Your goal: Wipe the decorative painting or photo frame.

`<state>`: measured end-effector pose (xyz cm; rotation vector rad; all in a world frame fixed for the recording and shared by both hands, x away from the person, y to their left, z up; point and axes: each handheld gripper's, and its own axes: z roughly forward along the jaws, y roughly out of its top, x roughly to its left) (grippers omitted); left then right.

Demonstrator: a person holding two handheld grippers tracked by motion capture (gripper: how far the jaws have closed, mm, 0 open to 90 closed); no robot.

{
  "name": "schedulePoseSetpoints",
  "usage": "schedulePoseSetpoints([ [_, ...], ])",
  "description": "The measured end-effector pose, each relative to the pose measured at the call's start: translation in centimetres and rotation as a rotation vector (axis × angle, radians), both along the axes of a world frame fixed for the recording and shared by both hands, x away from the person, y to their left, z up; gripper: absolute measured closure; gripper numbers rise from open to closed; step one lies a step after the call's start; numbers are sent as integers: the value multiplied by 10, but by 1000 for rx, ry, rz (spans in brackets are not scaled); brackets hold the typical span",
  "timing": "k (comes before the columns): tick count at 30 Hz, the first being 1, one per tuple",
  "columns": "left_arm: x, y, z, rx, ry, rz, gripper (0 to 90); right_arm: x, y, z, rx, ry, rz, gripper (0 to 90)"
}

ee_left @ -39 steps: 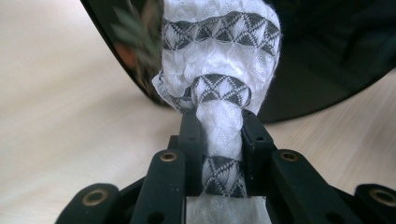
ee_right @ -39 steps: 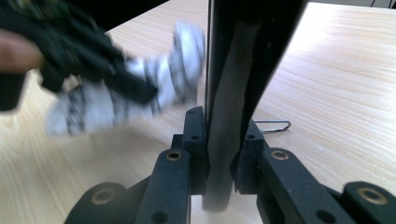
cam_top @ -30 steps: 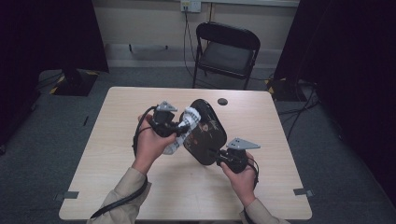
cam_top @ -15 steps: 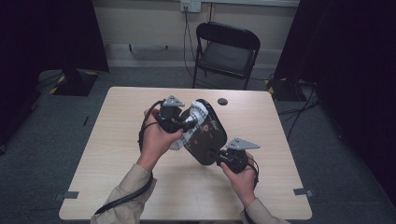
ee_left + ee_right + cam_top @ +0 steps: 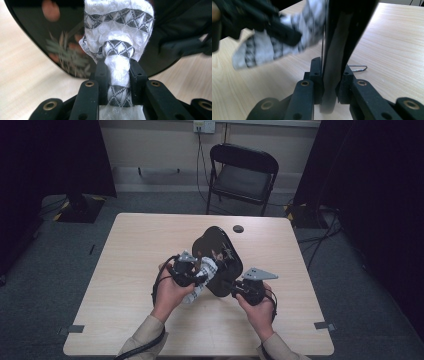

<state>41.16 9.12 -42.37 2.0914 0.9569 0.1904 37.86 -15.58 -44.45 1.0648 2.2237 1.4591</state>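
Observation:
A glossy black tray (image 5: 220,245) with a flower pattern (image 5: 62,50) is held tilted above the table, edge-on in the right gripper view (image 5: 337,37). My right gripper (image 5: 236,289) (image 5: 332,67) is shut on its lower edge. My left gripper (image 5: 199,273) (image 5: 118,67) is shut on a bunched white cloth with grey diamond bands (image 5: 201,281) (image 5: 117,45). The cloth presses against the tray's face near its lower left part. In the right gripper view the cloth (image 5: 262,50) lies just left of the tray.
The light wooden table (image 5: 140,245) carries a small dark round object (image 5: 238,228) near its far edge. A thin metal wire loop (image 5: 358,68) lies on the wood beside the tray. A black folding chair (image 5: 243,170) stands behind the table.
My left hand has dropped with the cloth from the tray's upper part to its lower left part, nearer the person. The right hand and the tray have kept still.

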Motion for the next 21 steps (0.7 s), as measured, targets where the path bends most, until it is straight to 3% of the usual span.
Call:
schedulePoseSetpoints([
  [9,-5,2,-44,28,84,11,735,0,0,1,0,2,4,779],
  [12,-7,1,-55,58,99,6,737,0,0,1,6,3,3,775],
  [14,-8,3,-58,36,101,18,738,-1,-1,1,16,-2,4,767],
  [17,-9,4,-56,46,103,12,738,-2,-2,4,29,-10,4,755],
  [20,-8,11,-37,2,89,19,738,-4,-4,6,33,-10,-2,774],
  [21,-8,11,-37,2,89,19,738,-4,-4,6,33,-10,-2,774],
])
